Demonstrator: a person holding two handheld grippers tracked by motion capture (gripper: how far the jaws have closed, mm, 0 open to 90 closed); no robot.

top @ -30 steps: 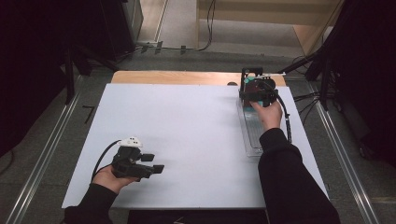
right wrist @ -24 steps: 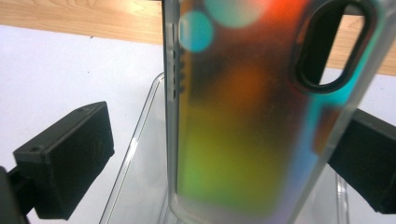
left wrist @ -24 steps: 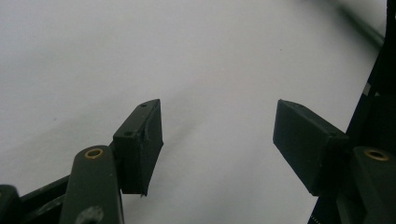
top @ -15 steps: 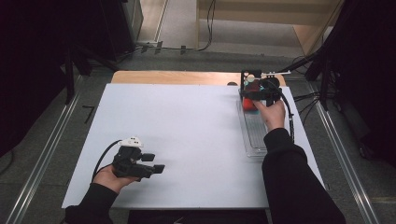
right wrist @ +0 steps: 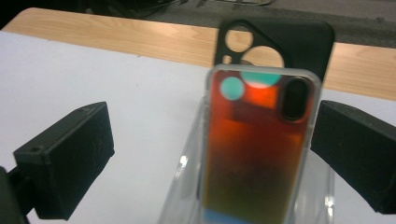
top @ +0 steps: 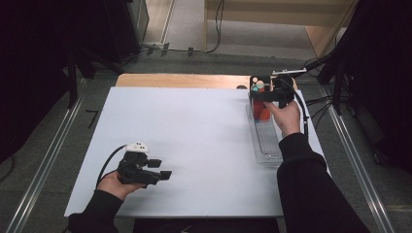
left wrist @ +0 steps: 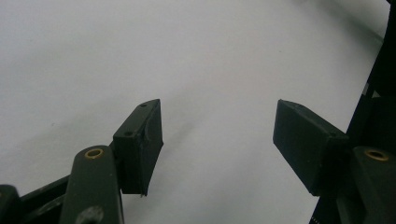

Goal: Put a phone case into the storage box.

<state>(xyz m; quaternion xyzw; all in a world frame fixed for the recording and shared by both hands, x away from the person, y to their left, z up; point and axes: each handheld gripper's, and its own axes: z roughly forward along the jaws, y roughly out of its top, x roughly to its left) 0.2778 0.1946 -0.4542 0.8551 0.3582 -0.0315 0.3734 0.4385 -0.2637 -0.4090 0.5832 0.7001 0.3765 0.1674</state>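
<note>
An orange-red phone case (right wrist: pixel 254 154) with a clear rim stands upright in a clear plastic rack (right wrist: pixel 187 186). A black phone case (right wrist: pixel 299 42) stands right behind it. My right gripper (right wrist: pixel 215 158) is open around the orange case: its right jaw is close to the case's edge and its left jaw is well apart. From above, the right gripper (top: pixel 266 93) is at the far end of the rack (top: pixel 266 141), over the orange case (top: pixel 261 110). My left gripper (top: pixel 164 174) rests near the front left, and in its own view the left gripper (left wrist: pixel 217 135) is open over bare white table.
The white table top (top: pixel 194 126) has a wooden strip (top: pixel 184 80) along its far edge. The rack runs lengthwise along the right side. A cable (top: pixel 305 116) trails from the right gripper. Dark stands and floor rails surround the table.
The right hand moved its gripper farther along the rack to its far end, and the orange case now shows under it. The left hand and gripper stayed put.
</note>
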